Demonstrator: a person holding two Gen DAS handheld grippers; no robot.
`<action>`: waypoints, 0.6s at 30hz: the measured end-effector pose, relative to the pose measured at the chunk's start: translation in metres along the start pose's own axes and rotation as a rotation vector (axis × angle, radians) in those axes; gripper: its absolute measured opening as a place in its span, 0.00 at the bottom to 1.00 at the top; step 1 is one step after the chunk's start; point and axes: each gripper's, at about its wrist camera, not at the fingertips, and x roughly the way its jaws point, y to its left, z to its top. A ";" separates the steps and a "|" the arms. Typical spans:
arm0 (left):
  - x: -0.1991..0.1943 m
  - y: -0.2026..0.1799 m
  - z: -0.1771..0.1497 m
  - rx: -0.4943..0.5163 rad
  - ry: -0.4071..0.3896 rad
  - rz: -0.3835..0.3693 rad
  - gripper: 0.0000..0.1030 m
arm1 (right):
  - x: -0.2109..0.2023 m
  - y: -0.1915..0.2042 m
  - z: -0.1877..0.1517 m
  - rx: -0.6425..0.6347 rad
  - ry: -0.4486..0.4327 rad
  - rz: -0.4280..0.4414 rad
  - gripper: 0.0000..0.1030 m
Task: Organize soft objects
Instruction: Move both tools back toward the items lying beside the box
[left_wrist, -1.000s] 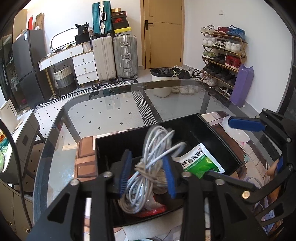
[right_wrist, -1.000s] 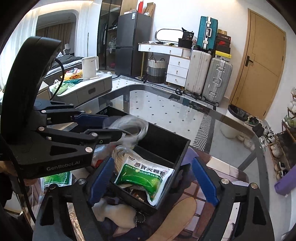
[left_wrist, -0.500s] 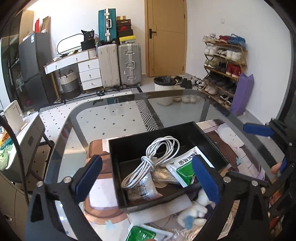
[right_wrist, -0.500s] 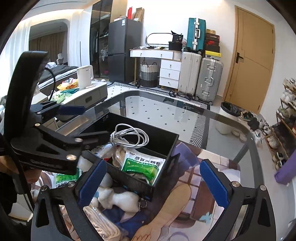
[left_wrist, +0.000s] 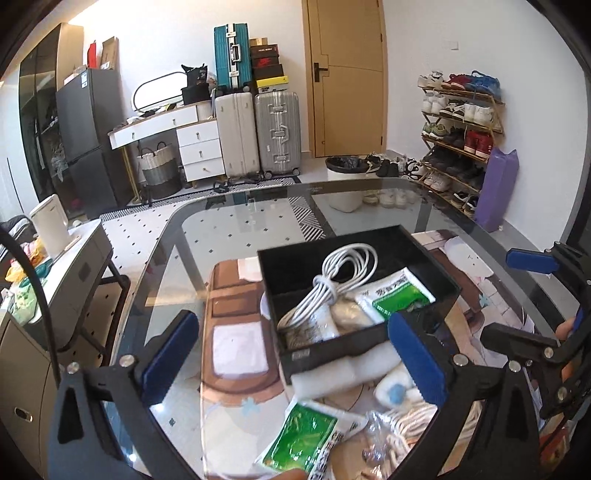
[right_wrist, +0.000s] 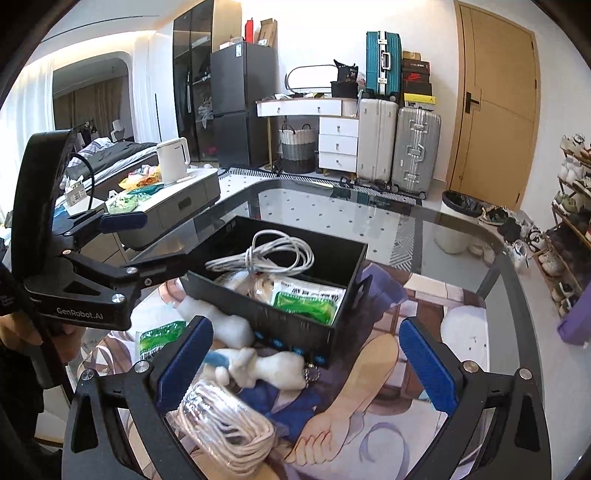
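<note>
Now both grippers stand spread wide, nothing between the pads. Left gripper (left_wrist: 295, 360): its jaws have just been opening, and its blue pads frame the near edge of the black box (left_wrist: 332, 349) without touching it. Right gripper (right_wrist: 303, 363): its jaws have likewise just been opening, with open air between the pads, above a white plush toy (right_wrist: 273, 367) lying on the printed mat (right_wrist: 388, 406) just near the box.

Inside the box: a coiled white cable (left_wrist: 334, 278) lies on top toward the far left, and a green-and-white packet (left_wrist: 397, 297) sits to its right, over other pale soft items too jumbled to tell apart.

Outside, on the near side: a second green packet (left_wrist: 301, 441), a bundle of cream cord in clear wrap (right_wrist: 225, 424), and a white foam-like strip (left_wrist: 343, 373) against the box's near wall.

All of it rests on a glass table (left_wrist: 240, 229).
</note>
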 end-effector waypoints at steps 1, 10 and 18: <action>-0.001 0.001 -0.002 0.002 0.002 0.003 1.00 | 0.000 0.001 0.000 0.001 0.004 -0.003 0.99; -0.008 0.000 -0.019 0.024 0.028 0.030 1.00 | 0.000 0.011 -0.010 0.008 0.038 0.003 0.99; -0.013 0.002 -0.029 0.022 0.044 0.035 1.00 | -0.003 0.021 -0.016 -0.011 0.045 0.021 0.99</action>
